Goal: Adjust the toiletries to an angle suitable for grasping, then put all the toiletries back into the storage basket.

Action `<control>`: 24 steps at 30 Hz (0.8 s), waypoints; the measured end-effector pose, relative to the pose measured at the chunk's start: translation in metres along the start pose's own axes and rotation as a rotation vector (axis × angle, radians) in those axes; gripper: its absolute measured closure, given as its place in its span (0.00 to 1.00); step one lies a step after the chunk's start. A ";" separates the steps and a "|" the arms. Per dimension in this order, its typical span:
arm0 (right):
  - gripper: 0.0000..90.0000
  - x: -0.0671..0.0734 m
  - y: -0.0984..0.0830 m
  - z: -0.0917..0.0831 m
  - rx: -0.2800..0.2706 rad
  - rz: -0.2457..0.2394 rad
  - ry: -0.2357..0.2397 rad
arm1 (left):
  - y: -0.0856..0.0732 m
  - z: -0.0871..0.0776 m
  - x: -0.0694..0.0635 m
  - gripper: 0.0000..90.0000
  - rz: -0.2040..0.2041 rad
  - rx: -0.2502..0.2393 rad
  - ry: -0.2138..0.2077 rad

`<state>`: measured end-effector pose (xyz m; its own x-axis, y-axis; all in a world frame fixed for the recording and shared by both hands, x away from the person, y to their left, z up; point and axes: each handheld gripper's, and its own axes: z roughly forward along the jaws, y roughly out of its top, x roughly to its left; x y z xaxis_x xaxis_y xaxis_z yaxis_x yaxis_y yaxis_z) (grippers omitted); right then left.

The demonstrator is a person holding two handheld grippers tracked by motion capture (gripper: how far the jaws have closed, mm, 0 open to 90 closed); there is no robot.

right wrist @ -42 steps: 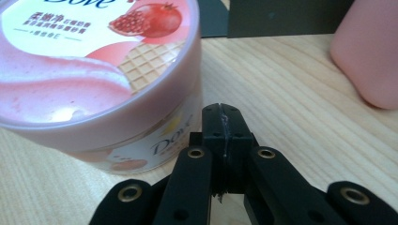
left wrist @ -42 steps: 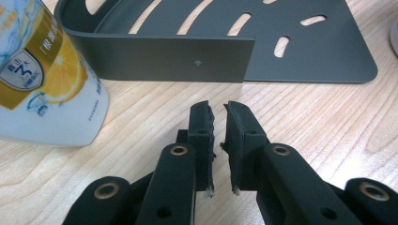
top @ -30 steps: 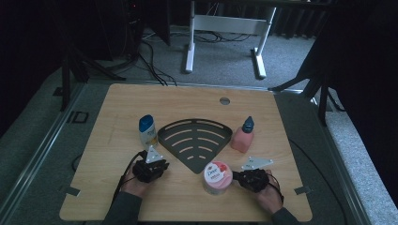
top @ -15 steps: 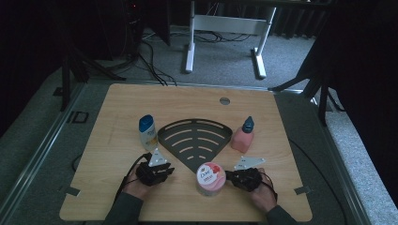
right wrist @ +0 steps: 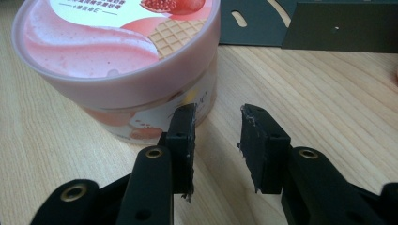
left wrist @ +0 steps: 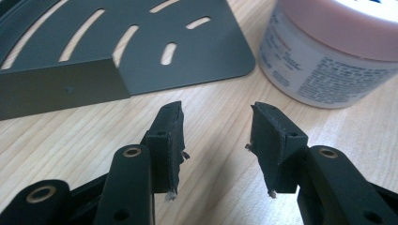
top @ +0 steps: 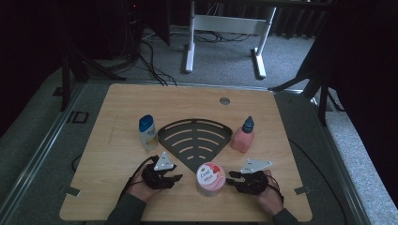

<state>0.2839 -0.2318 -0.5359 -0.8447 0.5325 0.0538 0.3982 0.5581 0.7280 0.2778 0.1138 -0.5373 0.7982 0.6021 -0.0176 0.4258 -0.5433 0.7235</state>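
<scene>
**Pink jar sitting between two empty tongs**

The pink jar [top: 210, 178] is standing on the counter [top: 117, 112] by the dark rack's [top: 195, 138] tip. The left tongs [left wrist: 216, 136] and right tongs [right wrist: 217, 140] are gaping, holding nothing. The right gripper view is revealing the lid's waffle picture.

dim room, grey carpet [top: 225, 51]

The pink tub [top: 210, 178] bears "Dove" on its lid; its side print is too small to read.
</scene>
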 end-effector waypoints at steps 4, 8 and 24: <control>0.70 -0.003 -0.002 0.001 0.003 0.006 0.003 | 0.000 0.002 0.000 0.56 -0.003 -0.009 -0.016; 0.68 -0.002 -0.001 0.000 -0.001 -0.002 0.010 | 0.000 0.002 -0.003 0.54 0.013 -0.014 -0.040; 0.59 -0.001 -0.002 -0.005 -0.030 -0.041 0.060 | 0.010 0.009 -0.019 0.46 0.114 -0.030 -0.156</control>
<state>0.2824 -0.2364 -0.5340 -0.8806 0.4695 0.0638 0.3526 0.5593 0.7502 0.2709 0.0917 -0.5363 0.8979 0.4383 -0.0395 0.3179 -0.5838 0.7470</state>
